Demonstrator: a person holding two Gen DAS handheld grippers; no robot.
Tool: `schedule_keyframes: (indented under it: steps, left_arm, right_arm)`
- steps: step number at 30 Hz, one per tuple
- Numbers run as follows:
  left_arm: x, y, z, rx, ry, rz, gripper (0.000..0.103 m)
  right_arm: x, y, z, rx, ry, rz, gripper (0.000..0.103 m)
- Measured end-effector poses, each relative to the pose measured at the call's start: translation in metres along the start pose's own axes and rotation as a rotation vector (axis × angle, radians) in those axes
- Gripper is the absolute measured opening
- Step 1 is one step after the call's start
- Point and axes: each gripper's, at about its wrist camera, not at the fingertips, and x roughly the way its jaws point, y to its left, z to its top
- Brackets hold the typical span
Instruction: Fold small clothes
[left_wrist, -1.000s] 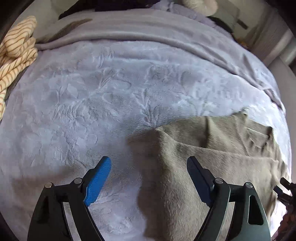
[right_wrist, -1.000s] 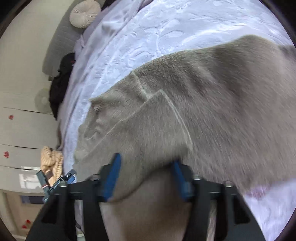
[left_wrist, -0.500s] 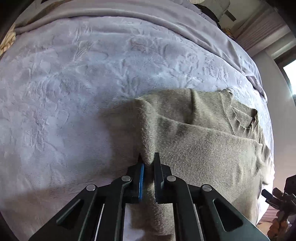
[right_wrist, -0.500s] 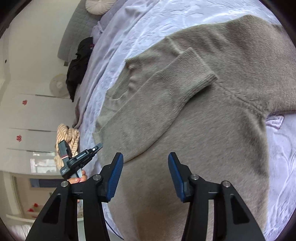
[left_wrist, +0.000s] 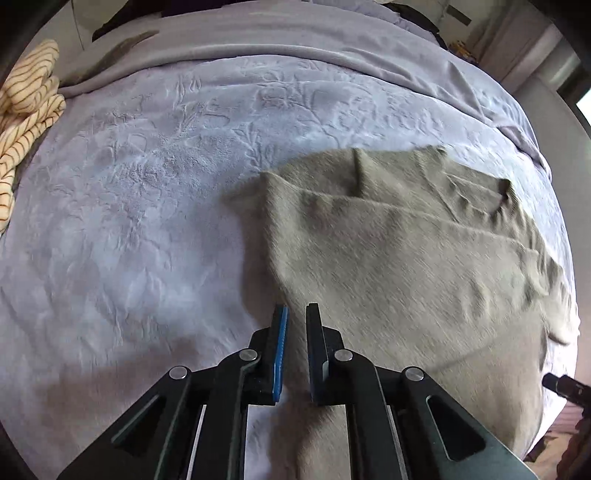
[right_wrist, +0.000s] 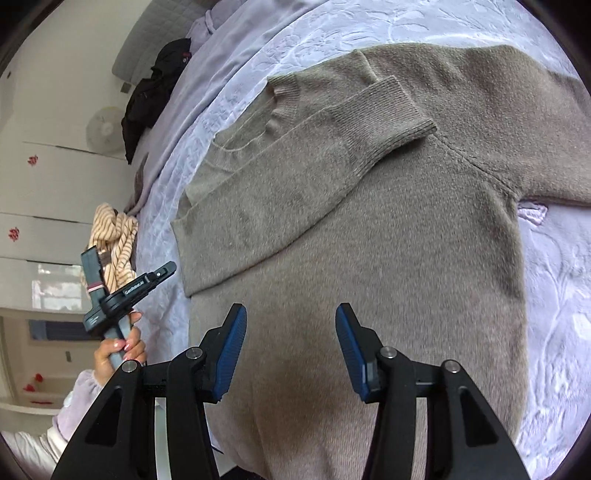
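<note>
Your work piece is the taupe knitted sweater, lying flat on the lavender embossed bedspread, with its hem toward the bed's near edge. One sleeve is already folded across the chest; the other runs off toward the bed's right side, unfolded.

The left gripper has its fingers drawn nearly together on the sweater's left side edge. The view suggests a pinch on the knit fold, though blur leaves the contact unclear. The right gripper hangs above the lower body panel with its fingers spread halfway and nothing between them.

To carry out the side fold well:
1. Confirm that the left pinch holds both layers of the edge; re-seat it if only the top layer lifts.
2. Take a matching hold with the right gripper farther along the same edge.
3. Lift low and carry both points inward together, keeping the edge straight.
4. Avoid dragging the folded sleeve out of place.

The striped cream cloth at the bedspread's far left corner stays clear of the work.
</note>
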Motion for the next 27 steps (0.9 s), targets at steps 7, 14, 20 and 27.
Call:
schedule_keyframes:
  steps: [7,14,20,27]
  left_arm:
    - [-0.018,-0.042,-0.039,0.083,0.064,-0.023,0.011]
    - [-0.025,-0.089,-0.074,0.161,0.128,0.001,0.011]
    - [-0.027,-0.12,-0.092,0.181,0.148,-0.039,0.059]
    - [-0.032,-0.134,-0.099,0.193,0.143,-0.04,0.103]
  right_arm:
    - [-0.009,0.007,-0.016,-0.001,0.006,-0.004,0.054]
    - [-0.013,0.005,-0.034,0.031,0.018,-0.007,0.055]
    - [-0.012,0.003,-0.047,0.045,0.029,-0.012,0.055]
    - [-0.015,-0.002,-0.05,0.063,0.021,-0.009,0.055]
